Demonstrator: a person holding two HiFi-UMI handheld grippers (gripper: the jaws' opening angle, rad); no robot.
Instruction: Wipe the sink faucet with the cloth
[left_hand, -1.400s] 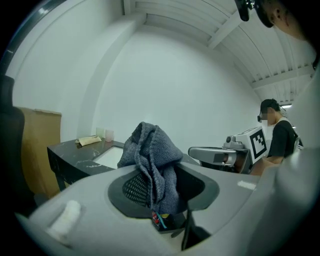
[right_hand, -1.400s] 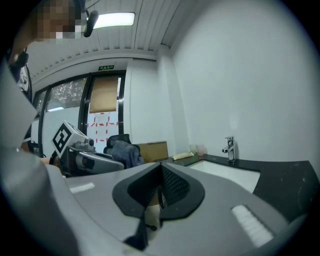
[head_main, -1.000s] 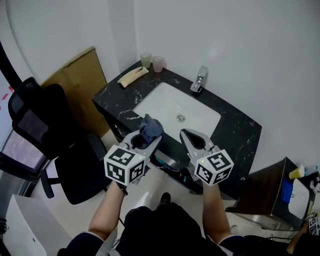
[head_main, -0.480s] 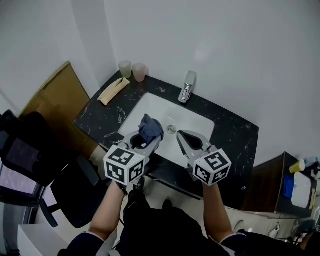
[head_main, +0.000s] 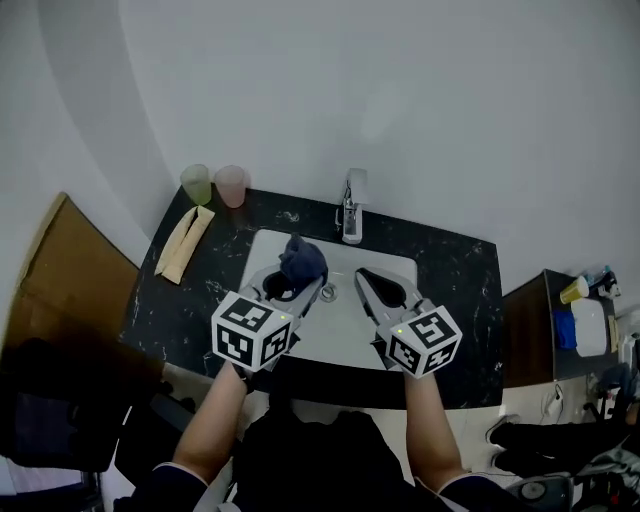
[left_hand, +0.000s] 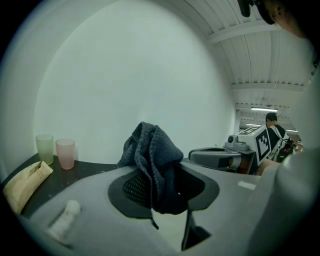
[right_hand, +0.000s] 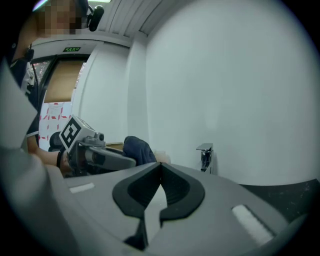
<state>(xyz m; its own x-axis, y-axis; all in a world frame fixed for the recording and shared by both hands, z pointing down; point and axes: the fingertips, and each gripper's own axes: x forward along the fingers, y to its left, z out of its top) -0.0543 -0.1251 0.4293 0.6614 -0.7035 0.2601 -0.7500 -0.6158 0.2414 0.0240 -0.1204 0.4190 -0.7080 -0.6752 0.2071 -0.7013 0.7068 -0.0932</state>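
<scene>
A chrome faucet (head_main: 351, 205) stands at the back of the white sink (head_main: 350, 330), set in a black marble counter (head_main: 455, 290); in the right gripper view the faucet (right_hand: 206, 156) is ahead and to the right. My left gripper (head_main: 298, 266) is shut on a bunched dark blue cloth (head_main: 303, 259), held over the sink's left half. The cloth (left_hand: 152, 160) sticks up between the jaws (left_hand: 160, 187) in the left gripper view. My right gripper (head_main: 364, 277) is shut with nothing in it, over the sink's right half; its closed tips (right_hand: 160, 167) meet.
A green cup (head_main: 196, 184) and a pink cup (head_main: 231, 184) stand at the counter's back left, with a folded beige towel (head_main: 183, 243) in front of them. A brown board (head_main: 60, 270) leans at the left. A dark cabinet (head_main: 540, 320) stands at the right.
Both grippers have moved forward from in front of the counter to over the sink, closer to the faucet. The cloth stays in the left jaws; the right jaws stay shut.
</scene>
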